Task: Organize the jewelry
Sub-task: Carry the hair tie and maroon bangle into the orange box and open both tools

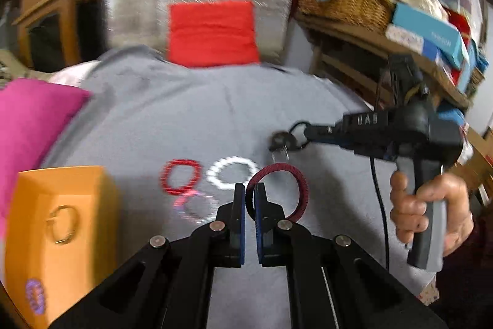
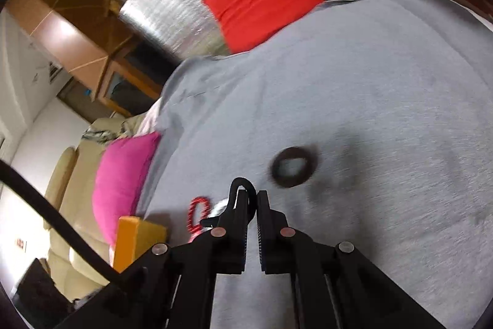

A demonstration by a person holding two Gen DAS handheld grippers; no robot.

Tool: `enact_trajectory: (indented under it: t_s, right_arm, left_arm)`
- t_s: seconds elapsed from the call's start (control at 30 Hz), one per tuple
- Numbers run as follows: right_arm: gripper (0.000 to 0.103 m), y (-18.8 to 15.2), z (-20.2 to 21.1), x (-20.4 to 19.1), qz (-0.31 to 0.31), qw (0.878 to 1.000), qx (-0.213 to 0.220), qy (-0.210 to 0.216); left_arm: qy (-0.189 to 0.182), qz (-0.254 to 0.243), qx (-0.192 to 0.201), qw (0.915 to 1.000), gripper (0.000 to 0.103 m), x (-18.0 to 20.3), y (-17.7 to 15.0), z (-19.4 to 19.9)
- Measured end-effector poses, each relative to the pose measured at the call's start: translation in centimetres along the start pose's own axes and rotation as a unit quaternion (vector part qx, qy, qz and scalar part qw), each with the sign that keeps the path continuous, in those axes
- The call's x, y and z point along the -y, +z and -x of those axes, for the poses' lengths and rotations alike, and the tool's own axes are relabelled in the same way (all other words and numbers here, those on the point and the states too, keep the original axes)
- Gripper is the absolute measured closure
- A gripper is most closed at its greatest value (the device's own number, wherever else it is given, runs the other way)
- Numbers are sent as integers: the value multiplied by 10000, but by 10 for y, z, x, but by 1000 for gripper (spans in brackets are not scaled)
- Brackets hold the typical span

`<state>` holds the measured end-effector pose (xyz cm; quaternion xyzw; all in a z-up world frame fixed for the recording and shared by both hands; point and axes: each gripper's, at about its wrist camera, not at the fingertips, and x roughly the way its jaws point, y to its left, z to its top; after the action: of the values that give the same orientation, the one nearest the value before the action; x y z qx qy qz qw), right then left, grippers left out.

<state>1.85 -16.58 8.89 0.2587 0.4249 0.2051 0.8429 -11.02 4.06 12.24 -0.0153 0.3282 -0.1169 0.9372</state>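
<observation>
A dark red bangle [image 1: 279, 190], rigid and finely ribbed, is held at its rim between the closed left tongs [image 1: 250, 199], lifted above the grey cloth [image 1: 185, 119]. An orange box [image 1: 61, 224], stiff card with an open top, is seen at the left with one gold ring-shaped piece [image 1: 63, 224] already inside. The step in hand is judged to be the carry of the bangle to that box; the next move calls for a swing left over the box rim and then a release low inside, so the hoop is not bounced out. Three loops lie loose on the cloth, well short of the box: a red beaded bracelet [image 1: 180, 181], a white beaded bracelet [image 1: 234, 173] and a pale pink one [image 1: 195, 204], blurred. The right tongs [image 2: 252, 205] are nearly shut, and a thin black loop [image 2: 243, 185] is pinched at their tips; in the left wrist view small dark pieces seem to hang from it, too blurred to name. A dark ring-shaped band [image 2: 292, 170], soft-looking and matte, lies on the cloth just ahead of the right tongs. The surface looks padded rather than hard, so light pieces are expected to stay put when set down. A magenta cushion [image 1: 34, 125] and a red cushion [image 1: 212, 33] are noted beyond the work area.
</observation>
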Motion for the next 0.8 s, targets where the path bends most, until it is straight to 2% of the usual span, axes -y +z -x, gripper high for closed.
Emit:
enact_trajectory:
  t_s: [0.1,0.17,0.3,0.43,0.6,0.8]
  right_arm:
    - [97,-11,-1,-29,311,9994,-63,155]
    - [97,-22,-3,-54,545,9978,-113,350]
    - [97,-50,-7,-105,1114,9912,-242,667]
    - [96,-87,-12,-154,1686,9797,-453,986]
    - [97,-138,-24,-203,2364,9614,-753,1190]
    - [96,-180,-43,-229,2790,9480,-1073,1095]
  left_arm:
    - [259,304,179,9990,97,-21,-2,35]
    - [562,412,177,9974,97,-39,-5,54]
    - [1036,646,47,9925,97,-76,-20,82]
    - [1530,887,-227,9840,97,-113,-48,103]
    - [1862,1117,-639,9740,97,-138,-83,111]
    - [1955,1402,-1144,9639,97,-157,-117,100]
